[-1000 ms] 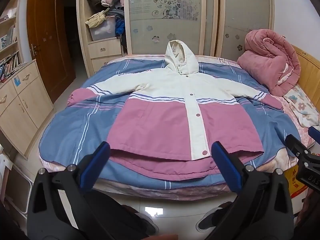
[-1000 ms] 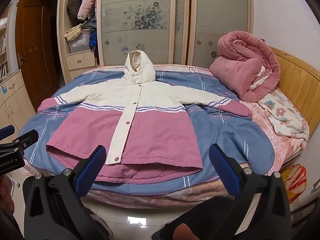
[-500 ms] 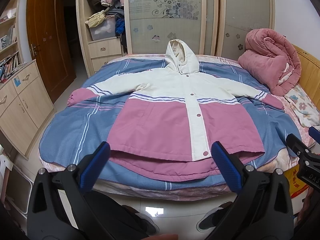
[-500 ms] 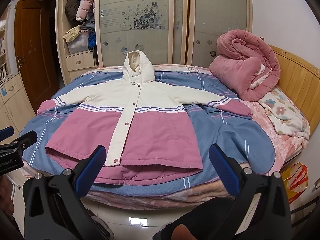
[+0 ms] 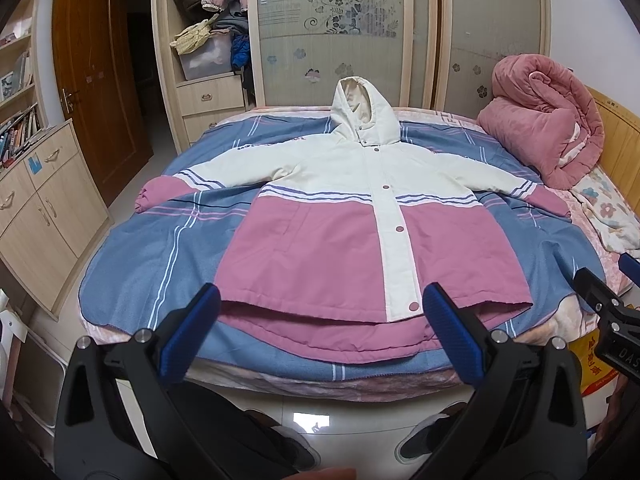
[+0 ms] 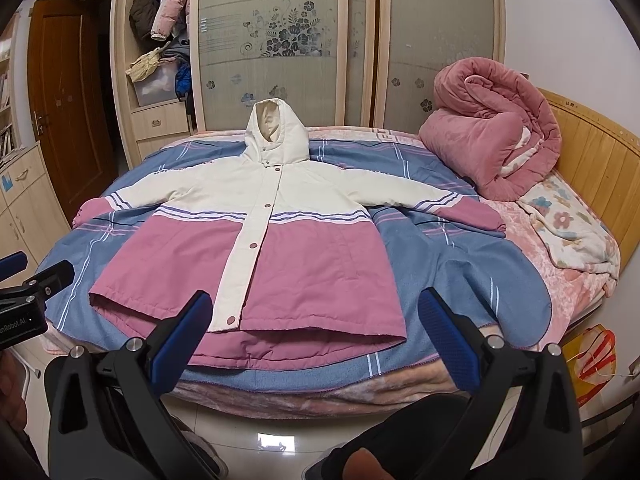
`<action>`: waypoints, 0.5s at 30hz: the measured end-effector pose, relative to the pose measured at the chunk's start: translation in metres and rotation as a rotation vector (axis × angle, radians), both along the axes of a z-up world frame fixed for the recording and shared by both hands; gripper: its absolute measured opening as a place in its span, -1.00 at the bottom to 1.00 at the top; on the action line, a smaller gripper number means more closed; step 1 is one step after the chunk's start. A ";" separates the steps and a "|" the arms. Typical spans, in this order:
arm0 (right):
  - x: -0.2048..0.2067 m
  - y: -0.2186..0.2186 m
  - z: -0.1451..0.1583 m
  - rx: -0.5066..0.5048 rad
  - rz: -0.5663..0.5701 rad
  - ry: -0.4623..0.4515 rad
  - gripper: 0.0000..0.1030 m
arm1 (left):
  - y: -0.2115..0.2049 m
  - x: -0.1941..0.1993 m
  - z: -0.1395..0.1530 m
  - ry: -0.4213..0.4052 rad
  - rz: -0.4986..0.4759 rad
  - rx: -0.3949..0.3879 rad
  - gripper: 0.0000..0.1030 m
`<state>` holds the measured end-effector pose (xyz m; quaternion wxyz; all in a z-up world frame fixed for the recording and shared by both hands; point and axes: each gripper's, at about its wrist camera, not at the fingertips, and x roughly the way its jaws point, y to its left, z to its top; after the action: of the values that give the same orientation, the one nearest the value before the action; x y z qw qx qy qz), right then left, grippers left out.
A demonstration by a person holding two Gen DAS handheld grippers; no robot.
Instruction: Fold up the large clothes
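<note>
Hovering short of the bed's foot, the left gripper (image 5: 320,326) and right gripper (image 6: 314,324) hold their jaws spread wide, empty. Over the last second almost nothing has changed: both views show only a slight drift, so folding has not begun. Just beyond, the jacket (image 5: 340,240) lies flat and buttoned on the blue blanket (image 5: 160,248), hem nearest, sleeves spread, hood farthest. Blanket margins leave room either side; the rolled pink quilt (image 6: 492,144) crowds the far right.

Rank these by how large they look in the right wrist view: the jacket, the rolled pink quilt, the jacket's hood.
1. jacket, clearly the largest.
2. rolled pink quilt; it lies farther back, so its true size is unsure.
3. hood, smallest.
</note>
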<state>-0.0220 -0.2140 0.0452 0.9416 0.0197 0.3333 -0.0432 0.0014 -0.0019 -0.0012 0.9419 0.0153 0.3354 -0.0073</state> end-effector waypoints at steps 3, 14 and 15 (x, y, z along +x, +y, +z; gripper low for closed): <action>0.001 0.000 0.000 -0.001 0.000 -0.003 0.97 | -0.001 0.001 -0.001 0.001 -0.001 0.002 0.96; 0.003 0.000 -0.003 0.003 0.000 0.003 0.97 | -0.001 0.002 -0.001 0.001 -0.001 0.004 0.96; 0.004 0.000 -0.004 0.003 0.000 0.004 0.97 | -0.001 0.003 -0.001 0.001 -0.001 0.004 0.96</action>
<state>-0.0183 -0.2140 0.0410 0.9410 0.0209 0.3350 -0.0427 0.0040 -0.0032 -0.0024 0.9417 0.0173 0.3360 -0.0071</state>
